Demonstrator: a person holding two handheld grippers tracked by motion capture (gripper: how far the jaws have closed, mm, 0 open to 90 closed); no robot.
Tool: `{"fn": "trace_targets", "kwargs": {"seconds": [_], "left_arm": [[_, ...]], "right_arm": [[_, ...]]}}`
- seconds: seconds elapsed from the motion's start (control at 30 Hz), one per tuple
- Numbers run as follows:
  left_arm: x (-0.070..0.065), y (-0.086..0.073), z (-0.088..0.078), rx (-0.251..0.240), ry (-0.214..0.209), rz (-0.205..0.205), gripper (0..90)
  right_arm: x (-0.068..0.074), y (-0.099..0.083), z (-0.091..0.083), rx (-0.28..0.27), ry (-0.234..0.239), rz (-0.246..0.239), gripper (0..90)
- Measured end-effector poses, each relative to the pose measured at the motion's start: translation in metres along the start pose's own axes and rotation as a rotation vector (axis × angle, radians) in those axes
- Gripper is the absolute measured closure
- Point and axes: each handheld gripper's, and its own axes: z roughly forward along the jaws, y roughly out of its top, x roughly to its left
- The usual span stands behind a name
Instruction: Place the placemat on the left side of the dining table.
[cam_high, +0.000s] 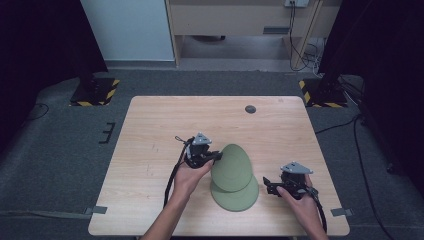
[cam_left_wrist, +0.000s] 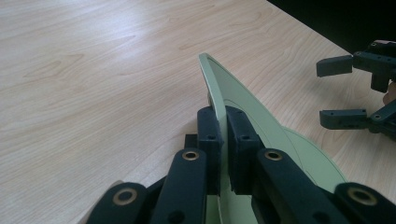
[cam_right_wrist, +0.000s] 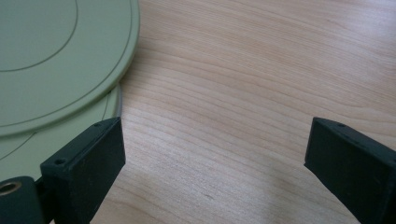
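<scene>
Two pale green plates lie near the front of the wooden table (cam_high: 165, 125). The lower plate (cam_high: 240, 198) rests flat. The upper plate (cam_high: 232, 167) is tilted, its left rim raised and its right side resting on the lower one. My left gripper (cam_high: 216, 156) is shut on that raised rim; in the left gripper view the jaws (cam_left_wrist: 223, 122) pinch the rim of the upper plate (cam_left_wrist: 243, 100) above the lower plate (cam_left_wrist: 317, 163). My right gripper (cam_high: 267, 185) stands open just right of the plates, holding nothing. Its jaws (cam_right_wrist: 215, 144) are wide apart over bare wood, with the upper plate (cam_right_wrist: 56, 46) and lower plate (cam_right_wrist: 28, 149) at the left.
A small dark round disc (cam_high: 250, 109) sits near the table's far edge. Black stands with hazard-striped bases (cam_high: 95, 90) (cam_high: 322, 92) flank the table's far corners on the grey floor. Bare wood stretches across the left and far parts of the table.
</scene>
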Motion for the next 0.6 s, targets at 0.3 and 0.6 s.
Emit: {"fn": "trace_targets", "kwargs": {"seconds": [0.3,0.6], "left_arm": [[0.0022,0.0030,-0.0031,-0.001,0.007,0.008,85.5],[0.0046,0.0066,-0.0083,-0.003,0.011,0.014,85.5]], "right_arm": [[-0.0043,-0.0010,0.0013,0.009,-0.014,0.009,5.7],[-0.0049,-0.0017,0.0025,0.020,-0.023,0.012,5.6]]}}
